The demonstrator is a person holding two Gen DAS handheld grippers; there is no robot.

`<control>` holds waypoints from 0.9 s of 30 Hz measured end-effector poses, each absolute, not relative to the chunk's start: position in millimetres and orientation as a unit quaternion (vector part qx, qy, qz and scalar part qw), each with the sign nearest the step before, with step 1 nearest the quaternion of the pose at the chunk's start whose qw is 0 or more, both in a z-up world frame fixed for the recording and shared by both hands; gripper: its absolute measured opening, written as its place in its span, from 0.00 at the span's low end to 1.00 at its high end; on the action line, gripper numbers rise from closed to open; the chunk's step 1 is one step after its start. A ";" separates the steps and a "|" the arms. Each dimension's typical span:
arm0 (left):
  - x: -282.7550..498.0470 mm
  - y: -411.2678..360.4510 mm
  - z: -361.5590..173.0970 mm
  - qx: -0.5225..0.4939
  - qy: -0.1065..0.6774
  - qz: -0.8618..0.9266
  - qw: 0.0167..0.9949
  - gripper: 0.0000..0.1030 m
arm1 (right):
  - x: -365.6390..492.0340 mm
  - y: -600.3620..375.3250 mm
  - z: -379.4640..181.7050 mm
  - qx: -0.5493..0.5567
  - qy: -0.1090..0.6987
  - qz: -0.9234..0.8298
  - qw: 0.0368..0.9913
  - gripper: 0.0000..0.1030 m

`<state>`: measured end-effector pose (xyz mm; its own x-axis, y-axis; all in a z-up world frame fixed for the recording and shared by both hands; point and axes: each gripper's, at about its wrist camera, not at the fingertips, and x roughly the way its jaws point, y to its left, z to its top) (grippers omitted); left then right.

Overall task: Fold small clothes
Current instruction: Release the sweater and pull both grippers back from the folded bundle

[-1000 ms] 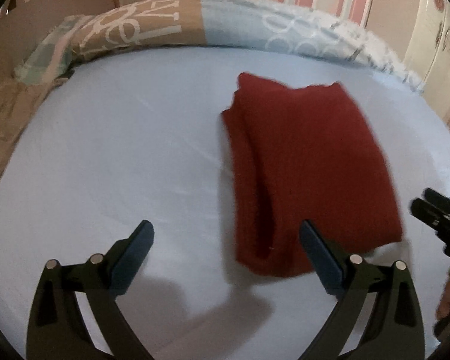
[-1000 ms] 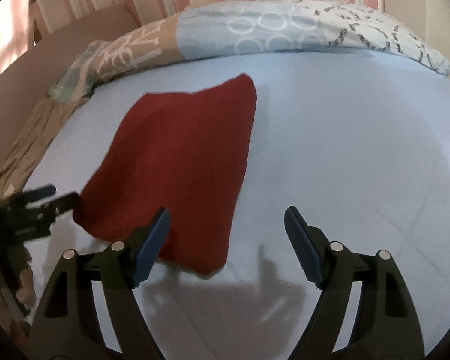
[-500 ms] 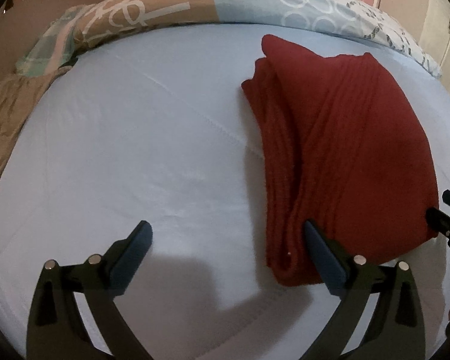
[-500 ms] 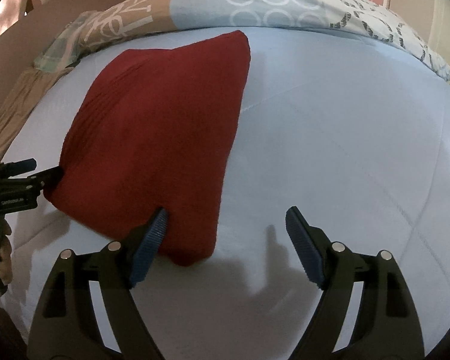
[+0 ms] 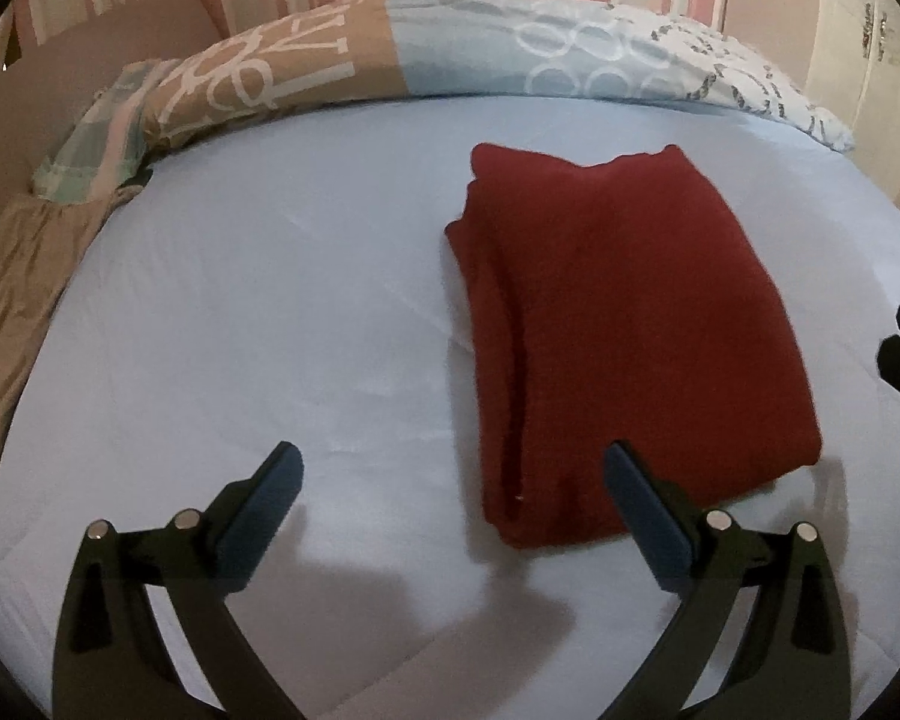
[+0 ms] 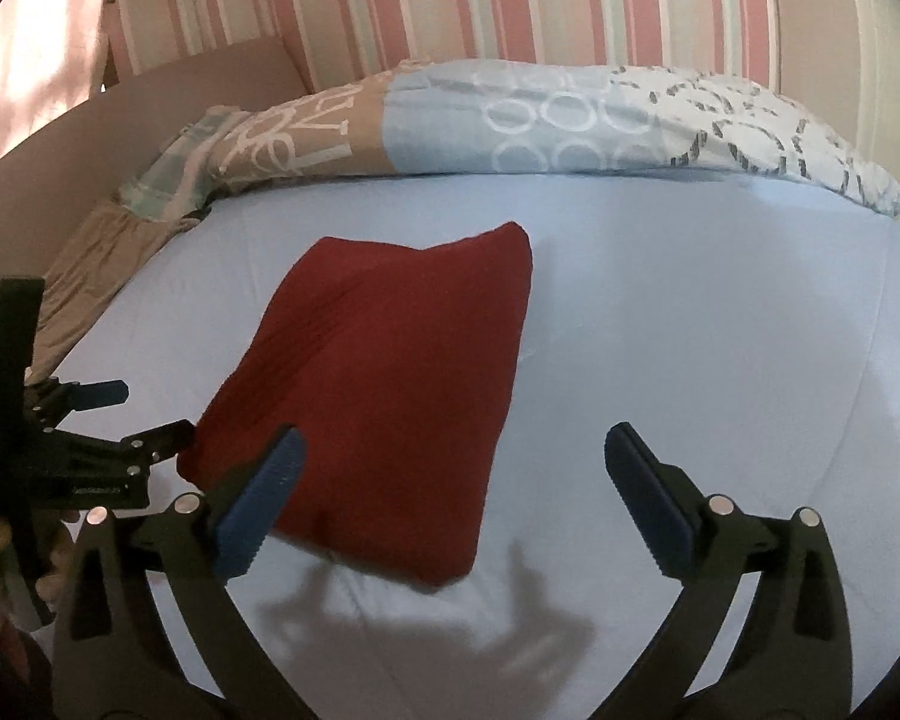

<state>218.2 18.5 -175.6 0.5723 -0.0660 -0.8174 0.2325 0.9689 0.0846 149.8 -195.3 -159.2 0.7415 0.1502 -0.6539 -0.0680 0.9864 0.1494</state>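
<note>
Mostly, both views are filled by a pale blue bed sheet [image 5: 240, 324], which spreads from the lower edge up to the middle of each frame. Above it, across the upper part of the frames, lies a rolled patterned duvet [image 6: 510, 120], tan with white lettering on its left stretch and light blue with white rings further right, backed by a pink striped wall [image 6: 450, 0].

Next in size is the folded red garment [image 5: 630, 330]. It lies flat on the sheet, right of centre in the left wrist view and left of centre in the right wrist view, with layered fold edges along its left side.

At the bottom of the left wrist view the left gripper [image 5: 450, 492] has its fingers spread wide apart, holding nothing; its right finger overlaps the garment's near edge in the frame. At the bottom of the right wrist view the right gripper [image 6: 453, 468] is likewise spread and empty, its left finger in front of the garment's lower left corner.
</note>
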 end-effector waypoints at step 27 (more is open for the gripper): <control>233.8 22.6 -219.3 -0.045 0.518 -0.177 0.836 0.98 | 150.6 -206.1 -184.8 0.044 0.375 0.031 0.925 0.97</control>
